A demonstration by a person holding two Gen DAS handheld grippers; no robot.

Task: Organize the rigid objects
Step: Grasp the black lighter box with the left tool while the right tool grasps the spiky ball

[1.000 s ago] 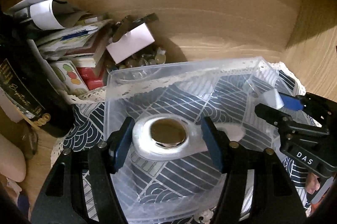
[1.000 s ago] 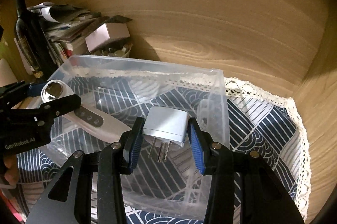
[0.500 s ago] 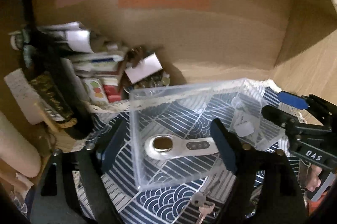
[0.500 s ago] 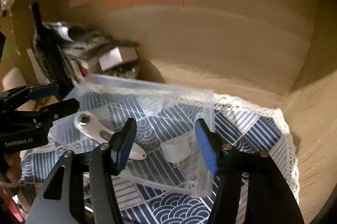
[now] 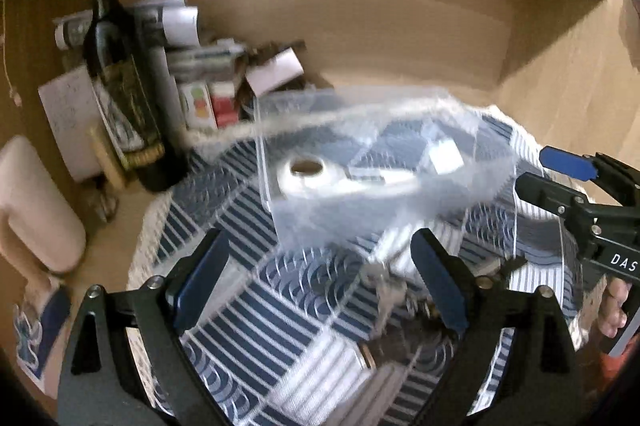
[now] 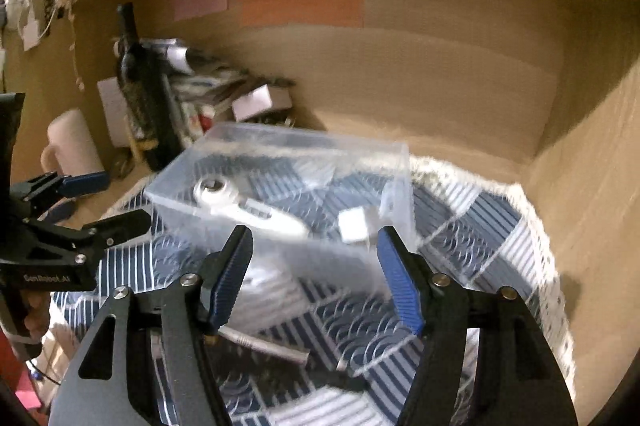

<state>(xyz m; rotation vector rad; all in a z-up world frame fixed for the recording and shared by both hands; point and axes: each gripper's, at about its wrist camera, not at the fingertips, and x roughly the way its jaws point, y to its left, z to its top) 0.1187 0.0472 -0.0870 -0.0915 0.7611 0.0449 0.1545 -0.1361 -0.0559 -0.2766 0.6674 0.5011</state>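
Note:
A clear plastic bin (image 5: 320,226) (image 6: 224,161) sits on a blue-and-white patterned cloth (image 5: 256,314) (image 6: 472,226). Inside it lie a white handheld device with a round metal head (image 5: 306,171) (image 6: 224,195) and a white plug adapter (image 5: 446,155) (image 6: 352,226). My left gripper (image 5: 320,282) is open and empty, in front of the bin; it also shows in the right wrist view (image 6: 116,201). My right gripper (image 6: 316,274) is open and empty, in front of the bin; it also shows in the left wrist view (image 5: 556,173). Small blurred items lie on the cloth near the fingers.
A dark wine bottle (image 5: 120,73) (image 6: 140,85) stands at the left before a pile of papers and boxes (image 5: 208,73). A pale jug (image 5: 32,209) (image 6: 70,141) is far left. Wooden walls (image 5: 400,37) close the back and right.
Both grippers let go of their objects, opened wide and pulled back and up from the bin. The white device and the plug adapter now lie inside the bin.

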